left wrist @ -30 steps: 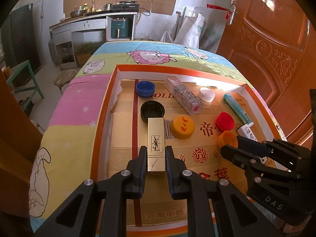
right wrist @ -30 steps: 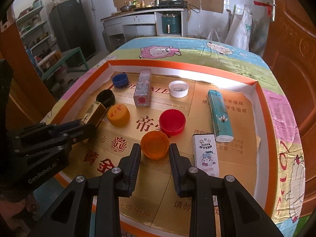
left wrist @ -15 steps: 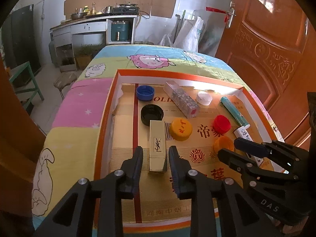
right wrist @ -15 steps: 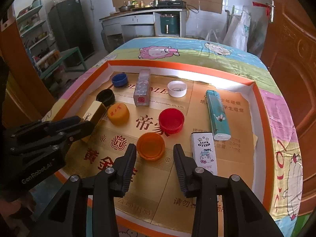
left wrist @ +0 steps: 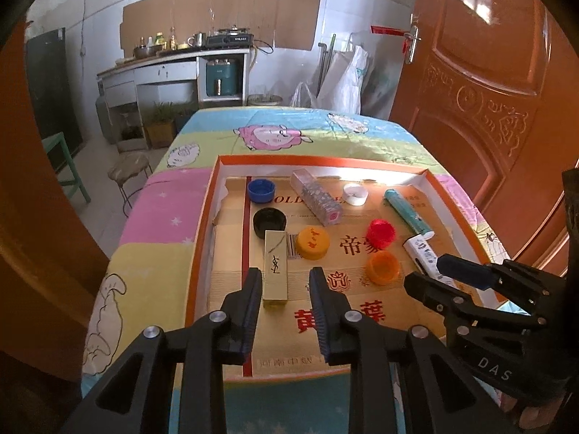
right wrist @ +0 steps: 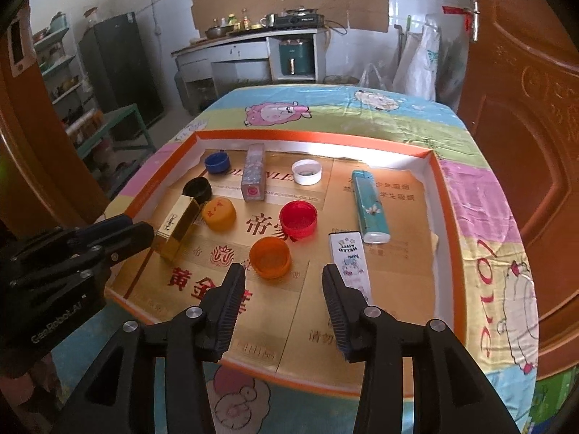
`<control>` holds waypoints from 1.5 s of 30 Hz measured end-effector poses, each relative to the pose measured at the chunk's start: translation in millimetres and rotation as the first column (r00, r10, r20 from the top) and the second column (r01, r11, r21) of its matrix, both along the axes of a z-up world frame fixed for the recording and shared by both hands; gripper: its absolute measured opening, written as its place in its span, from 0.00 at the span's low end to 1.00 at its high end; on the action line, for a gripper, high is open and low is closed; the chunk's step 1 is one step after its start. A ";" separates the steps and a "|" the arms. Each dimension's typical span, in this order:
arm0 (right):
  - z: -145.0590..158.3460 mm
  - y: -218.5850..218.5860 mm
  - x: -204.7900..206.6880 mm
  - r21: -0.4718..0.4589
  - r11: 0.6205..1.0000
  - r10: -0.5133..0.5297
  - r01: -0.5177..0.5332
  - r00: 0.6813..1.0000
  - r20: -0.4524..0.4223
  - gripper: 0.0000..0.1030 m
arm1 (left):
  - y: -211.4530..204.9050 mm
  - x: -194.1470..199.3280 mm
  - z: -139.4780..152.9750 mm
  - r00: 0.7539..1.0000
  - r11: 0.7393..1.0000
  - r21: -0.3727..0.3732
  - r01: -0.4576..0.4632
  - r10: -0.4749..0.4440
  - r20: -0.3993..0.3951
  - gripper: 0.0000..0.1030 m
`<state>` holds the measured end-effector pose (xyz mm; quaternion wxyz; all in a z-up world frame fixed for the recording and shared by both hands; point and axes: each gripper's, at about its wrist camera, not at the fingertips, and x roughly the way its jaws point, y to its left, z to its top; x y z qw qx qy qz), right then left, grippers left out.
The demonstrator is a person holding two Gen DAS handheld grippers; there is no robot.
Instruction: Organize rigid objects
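A gold lipstick box [left wrist: 275, 267] lies in the orange-rimmed cardboard tray [left wrist: 201, 224]. My left gripper [left wrist: 285, 279] is open and straddles the box's near end, its pads off the sides. From the right wrist view the left gripper [right wrist: 140, 228] sits just behind that box [right wrist: 177, 228]. An orange cap [right wrist: 270, 256] rests on the tray just beyond my right gripper [right wrist: 284, 275]. The right jaws are opening and nothing is between them. A white Hello Kitty lighter [right wrist: 349, 258] lies beside the right finger.
Further in the tray lie a yellow cap [right wrist: 219, 213], red cap [right wrist: 298, 218], black cap [right wrist: 197, 188], blue cap [right wrist: 217, 162], white cap [right wrist: 307, 171], clear glitter box [right wrist: 252, 177] and teal lighter [right wrist: 369, 206]. A wooden door [right wrist: 524, 144] stands to the right.
The left gripper let go of the gold box and the right let go of the orange cap. Both jaws widened, and both grippers drew back and upward.
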<state>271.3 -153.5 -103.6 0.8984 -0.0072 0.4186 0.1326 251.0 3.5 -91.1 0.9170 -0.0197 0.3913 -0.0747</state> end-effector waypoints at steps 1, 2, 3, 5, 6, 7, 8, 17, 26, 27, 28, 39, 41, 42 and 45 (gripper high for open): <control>1.7 -0.4 -2.8 0.001 1.000 -0.003 0.003 1.000 0.003 0.45 | -0.9 -3.4 3.2 1.000 1.000 0.005 -0.008 0.008 0.009 0.26; 3.8 -1.0 -6.3 0.003 1.000 -0.007 0.007 1.000 0.008 0.45 | -2.1 -6.8 5.8 1.000 1.000 0.020 -0.021 0.021 0.018 0.26; 6.6 -2.4 -10.5 0.006 1.000 -0.014 0.014 1.000 0.013 0.45 | -4.3 -11.2 9.0 0.999 0.998 0.043 -0.037 0.035 0.034 0.26; 10.7 -3.5 -16.7 0.010 1.000 -0.021 0.021 1.000 0.021 0.45 | -7.9 -18.2 13.9 0.997 0.996 0.071 -0.051 0.046 0.062 0.26; 12.5 -4.3 -19.7 0.011 1.000 -0.025 0.025 0.999 0.025 0.45 | -9.2 -23.4 17.2 0.996 0.996 0.071 -0.057 0.052 0.077 0.26; 14.8 -5.4 -24.0 0.013 0.999 -0.031 0.030 0.999 0.030 0.45 | -9.2 -27.0 19.7 0.995 0.996 0.062 -0.058 0.053 0.087 0.26; 16.8 -6.4 -27.8 0.015 0.999 -0.035 0.035 0.999 0.033 0.45 | -9.0 -31.7 22.5 0.994 0.998 0.042 -0.053 0.049 0.096 0.26; 35.8 -12.7 -61.3 0.009 0.997 -0.083 0.082 0.993 0.086 0.45 | -15.8 -59.3 38.7 0.991 0.999 -0.030 -0.031 0.035 0.129 0.26; 56.6 -24.3 -108.5 0.024 0.985 -0.173 0.172 0.971 0.163 0.45 | -20.2 -93.4 53.2 0.984 0.998 -0.016 -0.058 0.060 0.168 0.26; 58.7 -25.2 -113.3 0.022 0.984 -0.178 0.177 0.970 0.168 0.45 | -20.9 -97.3 54.4 0.983 0.998 -0.008 -0.065 0.066 0.174 0.26; 60.2 -25.6 -116.7 0.020 0.983 -0.183 0.182 0.968 0.172 0.45 | -23.0 -102.3 55.7 0.980 0.997 0.007 -0.078 0.076 0.182 0.26; 73.7 -20.4 -162.9 -0.016 0.977 -0.202 0.210 0.957 0.210 0.45 | -28.7 -144.4 66.2 0.981 0.999 0.000 -0.050 0.049 0.187 0.26; 76.2 -18.8 -170.9 -0.030 0.975 -0.208 0.219 0.953 0.219 0.45 | -29.8 -153.2 67.8 0.982 0.999 0.002 -0.046 0.045 0.186 0.26; 77.1 -18.3 -175.0 -0.036 0.974 -0.212 0.225 0.951 0.223 0.45 | -30.4 -156.9 68.4 0.981 0.999 0.006 -0.048 0.046 0.188 0.26; 78.9 -18.6 -187.0 -0.041 0.970 -0.222 0.238 0.947 0.232 0.45 | -34.0 -169.2 69.9 0.978 0.997 0.047 -0.069 0.058 0.200 0.26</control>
